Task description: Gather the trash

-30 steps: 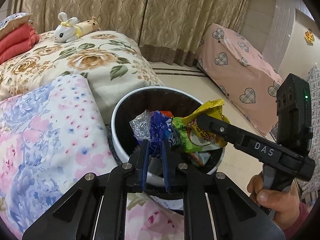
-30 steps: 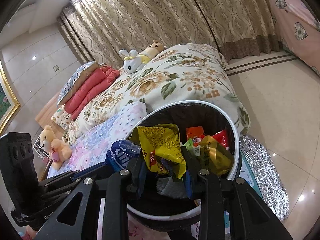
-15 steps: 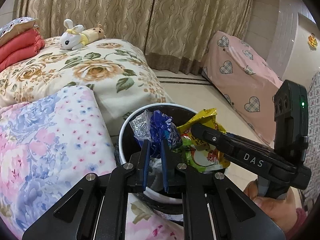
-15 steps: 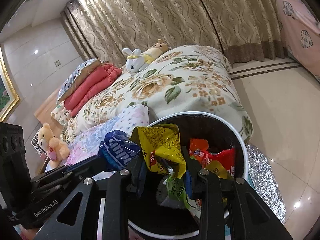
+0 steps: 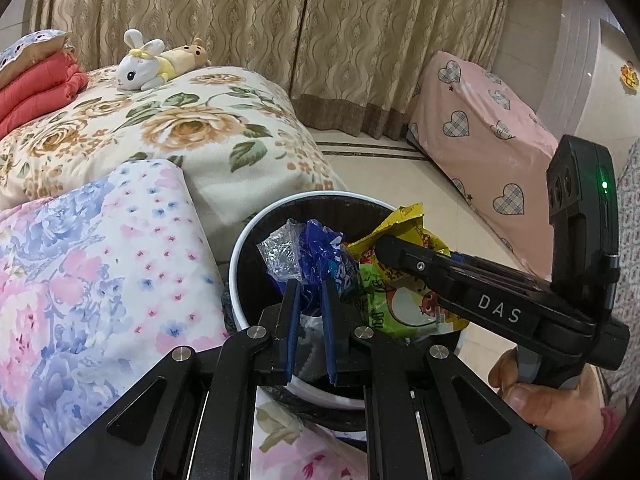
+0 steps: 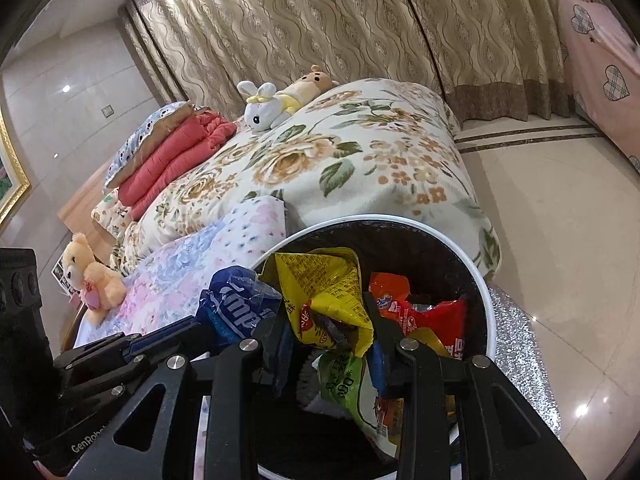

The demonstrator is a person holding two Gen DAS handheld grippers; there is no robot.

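A round trash bin with a white rim (image 5: 256, 232) stands on the floor beside the bed; it also shows in the right wrist view (image 6: 476, 276). My left gripper (image 5: 308, 284) is shut on a crumpled blue and silver wrapper (image 5: 316, 252) over the bin's mouth. My right gripper (image 6: 328, 320) is shut on a yellow and green snack bag (image 6: 320, 284), held over the bin; the bag shows in the left wrist view (image 5: 404, 304) too. The blue wrapper (image 6: 232, 304) hangs left of it. Red and orange wrappers (image 6: 436, 316) lie inside the bin.
The bed (image 5: 224, 132) with floral blankets lies left of the bin, with plush toys (image 5: 140, 64) and a folded red quilt (image 5: 36, 88). A pink heart-print cover (image 5: 480, 132) stands at right. A silver mat (image 6: 516, 344) lies under the bin on the tiled floor.
Both grippers have drawn back and up slightly from the bin, each still holding its wrapper; the bin now sits lower and farther in both views.
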